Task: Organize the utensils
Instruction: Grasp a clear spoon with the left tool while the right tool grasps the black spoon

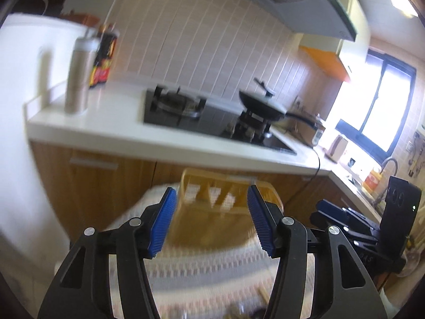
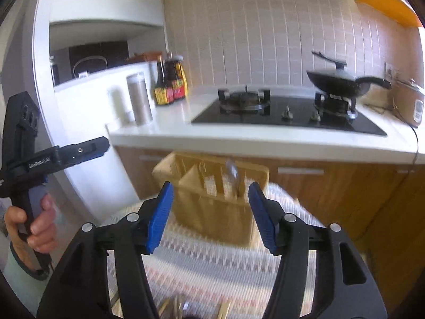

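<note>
Utensils are few in plain sight: 1 metal spoon (image 2: 233, 176) stands upright in the tan slatted plastic utensil basket (image 2: 212, 199), its long axis near vertical, bowl end up, handle sunk inside a right-hand compartment. Motion blur softens it, so its exact shape is hard to make out. The basket sits on a round table covered by a white patterned woven cloth (image 2: 212, 263), at the far edge, just in front of the wooden cabinet doors (image 2: 332, 186) under the white kitchen worktop (image 2: 265, 139).

The right hand-held gripper (image 2: 211, 216) hangs just in front of the basket with its blue ribbed pads (image 2: 160, 218) spread wide and nothing between them. The left hand-held gripper (image 1: 211, 222) is likewise wide and empty, aimed at the same basket from its left side; in the left wrist view the basket's dividers show only as a blur and the spoon cannot be made out. In the right wrist view the left tool appears to the left of the basket, gripped by a bare hand (image 2: 32, 226).

Nearer than the basket, at the bottom edge of the right wrist view, a few pale sticks and metal pieces (image 2: 183, 308) lie on the cloth, cut off by the frame and partly hidden by the gripper arms; what they are cannot be told.

Beyond the basket, on the worktop, sit a black gas hob (image 2: 287, 111) and a black frying pan (image 2: 340, 82).
</note>
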### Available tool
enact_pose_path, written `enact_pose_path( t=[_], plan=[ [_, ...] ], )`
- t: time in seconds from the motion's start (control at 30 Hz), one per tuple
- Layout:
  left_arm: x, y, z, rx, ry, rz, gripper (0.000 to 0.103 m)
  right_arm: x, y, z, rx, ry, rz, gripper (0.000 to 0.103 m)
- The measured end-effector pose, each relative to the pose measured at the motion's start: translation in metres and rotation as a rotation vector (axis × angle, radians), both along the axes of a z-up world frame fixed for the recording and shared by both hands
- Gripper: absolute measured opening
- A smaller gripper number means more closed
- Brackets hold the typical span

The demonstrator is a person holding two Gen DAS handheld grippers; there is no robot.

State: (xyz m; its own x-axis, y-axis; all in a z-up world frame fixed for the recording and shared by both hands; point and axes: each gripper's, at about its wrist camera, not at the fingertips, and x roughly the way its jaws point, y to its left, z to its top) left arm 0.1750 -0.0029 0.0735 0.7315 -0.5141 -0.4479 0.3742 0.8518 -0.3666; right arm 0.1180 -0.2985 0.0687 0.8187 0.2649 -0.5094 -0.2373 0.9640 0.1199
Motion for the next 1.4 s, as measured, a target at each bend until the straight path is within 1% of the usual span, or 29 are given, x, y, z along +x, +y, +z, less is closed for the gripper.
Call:
enact_pose_path(
  t=[0.1, 0.17, 0.23, 0.33, 0.37, 0.4, 0.43, 0.47, 0.53, 0.6, 0.7, 0.77, 0.9, 0.97, 1.03, 1.13, 1.2, 1.3, 1.4],
  plan=[
    [-0.017, 0.010, -0.012, 0.034, 0.080, -0.005, 0.054, -0.015, 0.003, -0.006, -0.028, 0.082, 0.011, 0.055],
    [-0.025, 0.013, -0.025, 0.058, 0.139, -0.014, 0.054, -0.020, 0.004, -0.016, -0.036, 0.165, 0.009, 0.055],
    [-0.031, 0.013, -0.044, 0.073, 0.208, -0.034, 0.054, -0.022, 0.002, -0.035, -0.031, 0.287, 0.021, 0.054],
    [-0.035, 0.010, -0.079, 0.110, 0.328, -0.080, 0.052, -0.025, 0.000, -0.063, -0.023, 0.435, 0.047, 0.047],
    [-0.037, 0.006, -0.095, 0.143, 0.377, -0.100, 0.052, -0.026, 0.000, -0.073, -0.025, 0.482, 0.059, 0.044],
    [-0.038, 0.003, -0.105, 0.163, 0.406, -0.114, 0.052, -0.027, 0.001, -0.081, -0.027, 0.515, 0.066, 0.041],
    [-0.039, 0.000, -0.116, 0.188, 0.439, -0.132, 0.052, -0.028, 0.001, -0.091, -0.028, 0.566, 0.074, 0.040],
    [-0.040, -0.003, -0.126, 0.207, 0.466, -0.147, 0.052, -0.029, 0.002, -0.100, -0.031, 0.604, 0.078, 0.037],
    [-0.039, -0.007, -0.141, 0.234, 0.510, -0.176, 0.052, -0.032, 0.003, -0.114, -0.039, 0.656, 0.086, 0.037],
    [-0.037, -0.010, -0.154, 0.259, 0.532, -0.182, 0.052, -0.034, 0.006, -0.129, -0.039, 0.712, 0.103, 0.035],
    [-0.037, -0.012, -0.165, 0.275, 0.562, -0.190, 0.050, -0.035, 0.014, -0.141, -0.052, 0.749, 0.129, 0.035],
    [-0.036, -0.014, -0.171, 0.285, 0.583, -0.197, 0.044, -0.037, 0.022, -0.148, -0.067, 0.776, 0.153, 0.035],
    [-0.037, -0.020, -0.175, 0.330, 0.605, -0.195, 0.043, -0.041, 0.034, -0.157, -0.124, 0.796, 0.176, 0.035],
    [-0.038, -0.025, -0.178, 0.354, 0.599, -0.183, 0.043, -0.043, 0.036, -0.160, -0.141, 0.803, 0.176, 0.035],
    [-0.034, -0.029, -0.177, 0.357, 0.603, -0.176, 0.042, -0.044, 0.037, -0.165, -0.141, 0.816, 0.173, 0.032],
    [-0.030, -0.037, -0.176, 0.365, 0.606, -0.179, 0.037, -0.044, 0.037, -0.169, -0.135, 0.829, 0.169, 0.028],
    [-0.030, -0.044, -0.174, 0.386, 0.601, -0.182, 0.035, -0.044, 0.041, -0.170, -0.139, 0.832, 0.171, 0.026],
    [-0.034, -0.053, -0.175, 0.409, 0.598, -0.199, 0.026, -0.044, 0.046, -0.170, -0.136, 0.834, 0.184, 0.023],
    [-0.039, -0.054, -0.177, 0.418, 0.601, -0.208, 0.025, -0.041, 0.050, -0.171, -0.152, 0.834, 0.187, 0.022]
  ],
)
